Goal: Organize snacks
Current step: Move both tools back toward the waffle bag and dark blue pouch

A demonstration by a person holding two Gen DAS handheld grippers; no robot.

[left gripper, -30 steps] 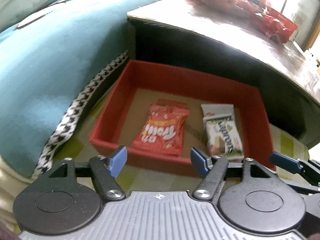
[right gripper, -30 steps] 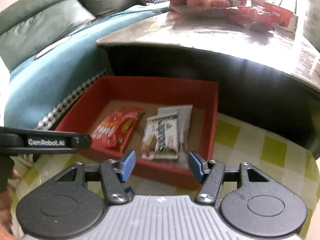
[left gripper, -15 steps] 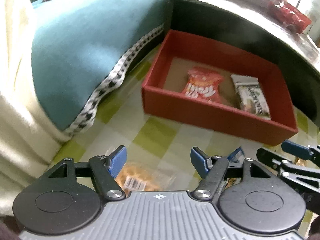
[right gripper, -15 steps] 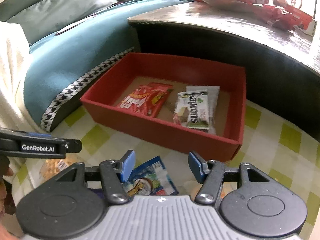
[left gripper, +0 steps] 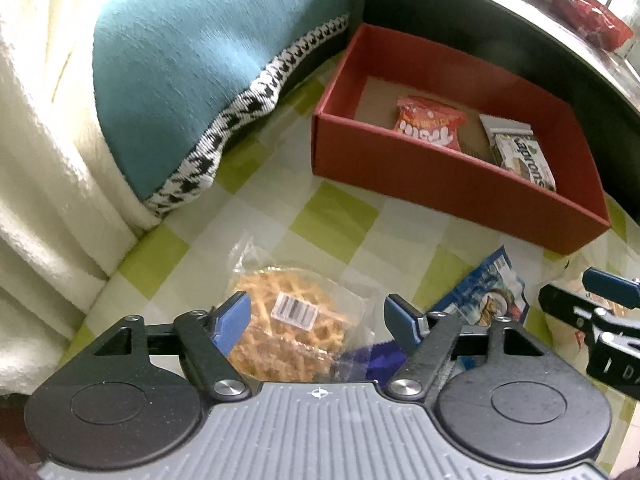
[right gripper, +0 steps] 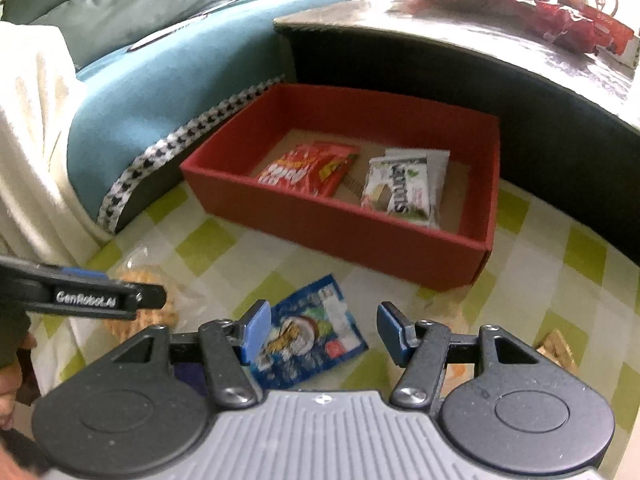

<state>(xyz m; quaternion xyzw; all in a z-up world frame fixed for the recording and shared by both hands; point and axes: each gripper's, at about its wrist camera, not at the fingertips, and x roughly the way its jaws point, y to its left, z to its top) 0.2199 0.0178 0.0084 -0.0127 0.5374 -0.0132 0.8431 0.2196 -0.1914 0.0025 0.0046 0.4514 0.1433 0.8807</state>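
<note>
Waffles (left gripper: 288,332) in crinkly clear wrap, light and brittle, near the red box (left gripper: 440,184), are framed by the left gripper (left gripper: 316,316), just widened, empty; edges should be pinched gently.

Teal cushion (left gripper: 192,64) with houndstooth trim adjoins cream blanket (left gripper: 36,140); checkered cloth (left gripper: 304,216) beneath dark table (right gripper: 480,40).

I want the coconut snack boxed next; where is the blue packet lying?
In the right wrist view the blue packet lies on the checked cloth between the right tongs, just in front of the red box.
</note>
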